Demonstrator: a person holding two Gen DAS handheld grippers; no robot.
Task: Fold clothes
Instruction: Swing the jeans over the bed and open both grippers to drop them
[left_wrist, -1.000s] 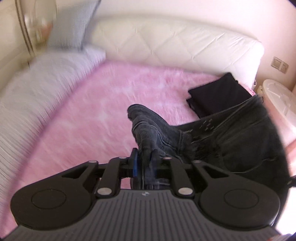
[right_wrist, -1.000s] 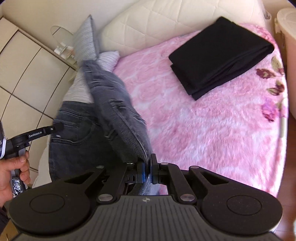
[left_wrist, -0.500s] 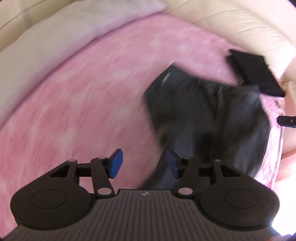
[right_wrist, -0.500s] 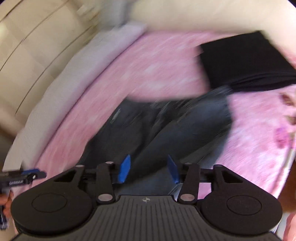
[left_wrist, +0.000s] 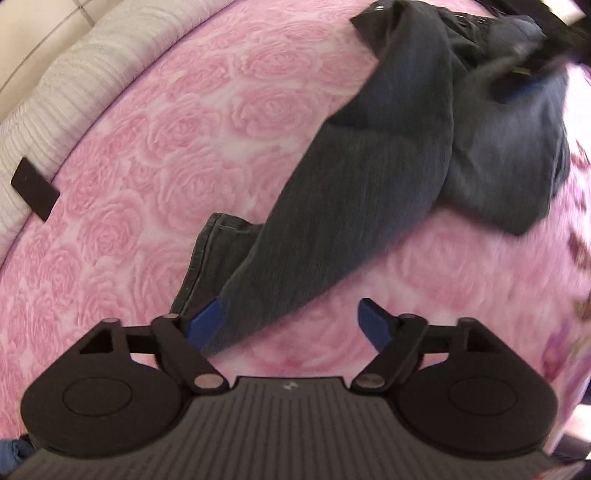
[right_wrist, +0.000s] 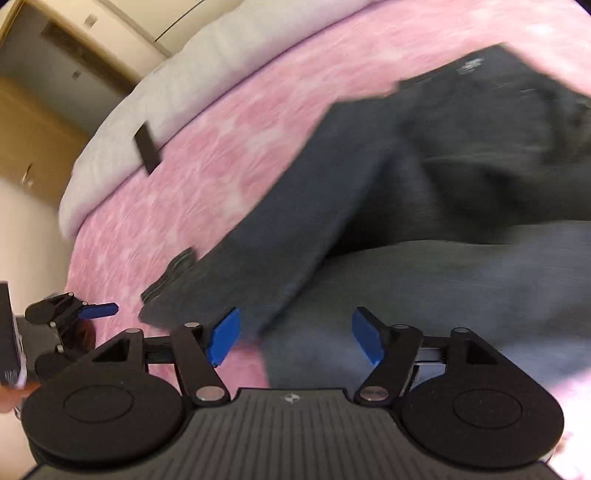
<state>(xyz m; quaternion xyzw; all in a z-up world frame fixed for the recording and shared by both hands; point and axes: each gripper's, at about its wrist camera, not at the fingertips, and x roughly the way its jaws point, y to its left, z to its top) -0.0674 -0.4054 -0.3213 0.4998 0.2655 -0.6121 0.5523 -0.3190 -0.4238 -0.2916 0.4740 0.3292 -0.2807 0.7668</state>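
Observation:
Dark grey jeans (left_wrist: 369, 177) lie spread on the pink rose-patterned blanket (left_wrist: 155, 147), one leg running toward the lower left, its hem (left_wrist: 210, 251) turned out. My left gripper (left_wrist: 291, 325) hovers over the leg's end, jaws opening, blue pads (left_wrist: 207, 321) apart and pressing nothing. In the right wrist view the jeans (right_wrist: 424, 221) fill the right half, blurred. My right gripper (right_wrist: 295, 336) stands over the cloth, jaws opening, nothing pinched. The left gripper (right_wrist: 96, 312) also shows at that view's left edge.
A white ribbed cover (left_wrist: 74, 85) edges the blanket, with a small dark tag (left_wrist: 35, 194) on it. Cream wardrobe panels (right_wrist: 48, 74) stand beyond the bed. A bit of a hand (right_wrist: 7, 398) shows at the right wrist view's left edge.
Both grippers let go of the jeans and opened wide. The jeans dropped from being held up to lying on the blanket. Both cameras swung down toward the bed.

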